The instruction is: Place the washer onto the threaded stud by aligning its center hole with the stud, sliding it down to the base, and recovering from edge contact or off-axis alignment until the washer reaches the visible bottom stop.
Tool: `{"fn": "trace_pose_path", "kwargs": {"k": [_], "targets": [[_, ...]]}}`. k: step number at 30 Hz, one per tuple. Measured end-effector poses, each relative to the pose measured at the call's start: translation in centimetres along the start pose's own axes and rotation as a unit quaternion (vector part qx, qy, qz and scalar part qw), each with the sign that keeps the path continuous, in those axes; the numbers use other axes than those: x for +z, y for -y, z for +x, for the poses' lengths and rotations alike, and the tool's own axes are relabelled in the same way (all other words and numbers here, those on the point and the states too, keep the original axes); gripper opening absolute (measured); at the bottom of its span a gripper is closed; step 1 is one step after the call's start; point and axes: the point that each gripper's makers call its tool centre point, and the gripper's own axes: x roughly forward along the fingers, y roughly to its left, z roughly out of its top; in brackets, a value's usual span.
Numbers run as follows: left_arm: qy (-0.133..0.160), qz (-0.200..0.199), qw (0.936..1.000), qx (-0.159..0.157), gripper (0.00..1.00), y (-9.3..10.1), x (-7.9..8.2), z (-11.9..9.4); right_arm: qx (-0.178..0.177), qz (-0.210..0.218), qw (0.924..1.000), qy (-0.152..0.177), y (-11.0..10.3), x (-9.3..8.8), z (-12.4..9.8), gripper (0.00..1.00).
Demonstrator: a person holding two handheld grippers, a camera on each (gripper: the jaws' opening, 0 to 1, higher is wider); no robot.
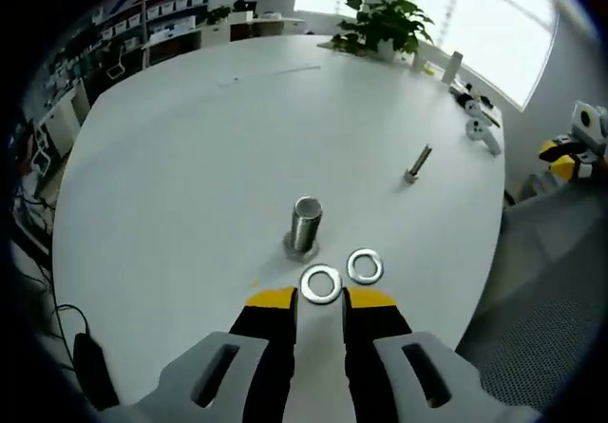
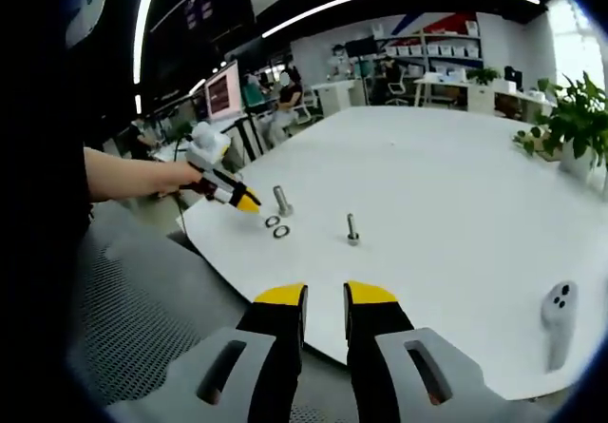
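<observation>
stud (image 1: 305,225) upright on white desk (image 1: 190,157), shiny metal, wide base, bare. washer (image 1: 321,283) flat on desk just before stud base, silver ring, hole clear. second washer (image 1: 365,266) flat beside first, near it, not touching.

Both grippers (image 1: 320,301) (image 2: 325,297) have grey bodies and black fingers (image 1: 271,333) with yellow tips.
</observation>
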Motion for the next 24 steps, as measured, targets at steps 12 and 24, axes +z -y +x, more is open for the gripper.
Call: {"fn": "trace_pose_path", "kwargs": {"k": [12, 24], "targets": [[-0.041, 0.016, 0.9989, -0.016, 0.15, -0.1, -1.0, 2.9, -0.008, 0.021, 0.9997, 0.006, 0.6, -0.1, -0.1, 0.18], [-0.031, 0.185, 0.9822, 0.009, 0.10, -0.2, -0.7, 3.2, -0.009, 0.017, 0.9998, 0.009, 0.6, 0.0, -0.1, 0.18]]}}
